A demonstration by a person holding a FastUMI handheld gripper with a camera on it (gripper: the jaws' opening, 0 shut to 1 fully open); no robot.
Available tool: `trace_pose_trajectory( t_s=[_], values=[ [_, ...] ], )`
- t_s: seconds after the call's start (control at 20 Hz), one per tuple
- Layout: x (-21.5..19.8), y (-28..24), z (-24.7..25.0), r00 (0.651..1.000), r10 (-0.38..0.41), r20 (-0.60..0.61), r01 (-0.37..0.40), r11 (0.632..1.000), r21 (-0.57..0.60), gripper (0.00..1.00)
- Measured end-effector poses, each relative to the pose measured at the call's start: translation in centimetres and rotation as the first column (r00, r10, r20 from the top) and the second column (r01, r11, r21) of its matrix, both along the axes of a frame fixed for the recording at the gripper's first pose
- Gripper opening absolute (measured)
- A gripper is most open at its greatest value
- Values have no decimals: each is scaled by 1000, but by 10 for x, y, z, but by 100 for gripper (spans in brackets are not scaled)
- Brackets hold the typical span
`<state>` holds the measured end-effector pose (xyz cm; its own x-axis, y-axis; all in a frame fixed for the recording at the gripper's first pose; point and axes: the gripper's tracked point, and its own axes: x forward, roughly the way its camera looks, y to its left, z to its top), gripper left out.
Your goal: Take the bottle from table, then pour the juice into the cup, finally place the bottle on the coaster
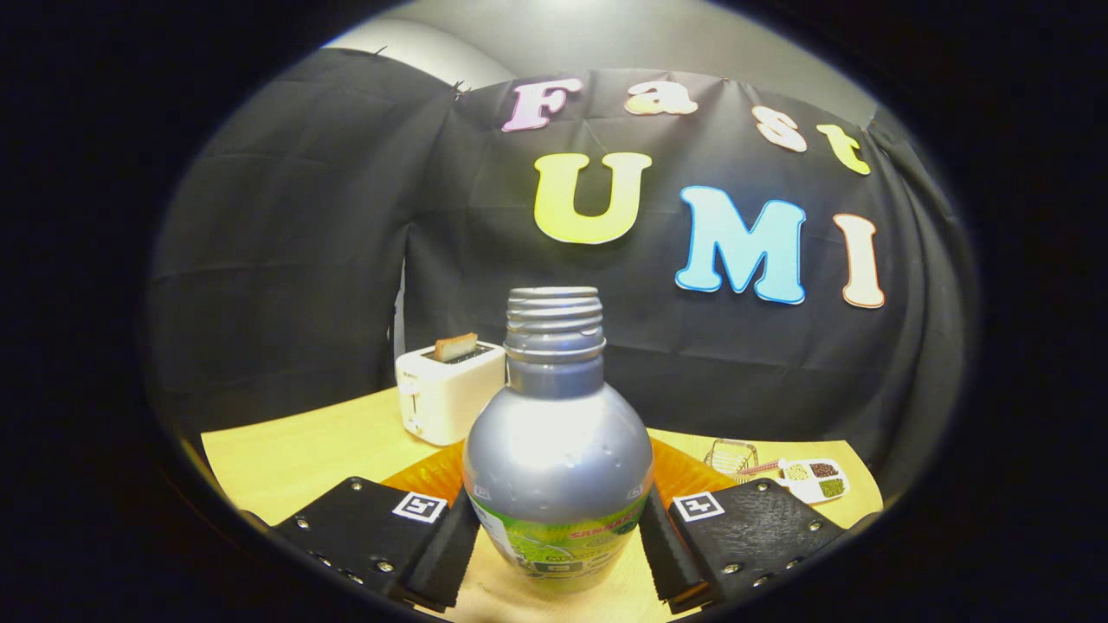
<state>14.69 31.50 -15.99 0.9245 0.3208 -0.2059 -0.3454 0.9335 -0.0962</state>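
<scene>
Silver bottle (558, 450) sits low-centre between my gripper (558, 549) pads, both squeezing it so it stays upright over the orange coaster (684, 472).

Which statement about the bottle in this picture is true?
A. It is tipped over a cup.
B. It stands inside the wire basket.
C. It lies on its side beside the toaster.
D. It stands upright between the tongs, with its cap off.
D: the bottle stands upright between the tongs, its bare threaded neck showing no cap, with both pads against its sides.
</scene>
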Motion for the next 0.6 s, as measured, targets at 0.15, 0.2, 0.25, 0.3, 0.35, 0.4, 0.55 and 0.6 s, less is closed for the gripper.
trace_pose_trajectory(
  t_s=[0.15,0.2,0.25,0.3,0.35,0.4,0.55,0.6],
  values=[
    [0,1,2,1000,2,0,-2,1000,30,80],
    [0,0,1,1000,2,5,-2,1000,28,80],
    [1,-1,0,1000,1,13,-1,1000,26,81],
    [3,-2,1,1000,-3,18,2,1000,25,81],
    [5,-5,-2,1000,-8,21,7,1000,26,81],
    [8,-6,-5,1000,-11,18,10,1000,29,81],
    [13,-8,-18,1000,-13,-3,13,999,45,80],
    [15,-8,-24,1000,-17,-10,18,999,46,80]
  ],
)
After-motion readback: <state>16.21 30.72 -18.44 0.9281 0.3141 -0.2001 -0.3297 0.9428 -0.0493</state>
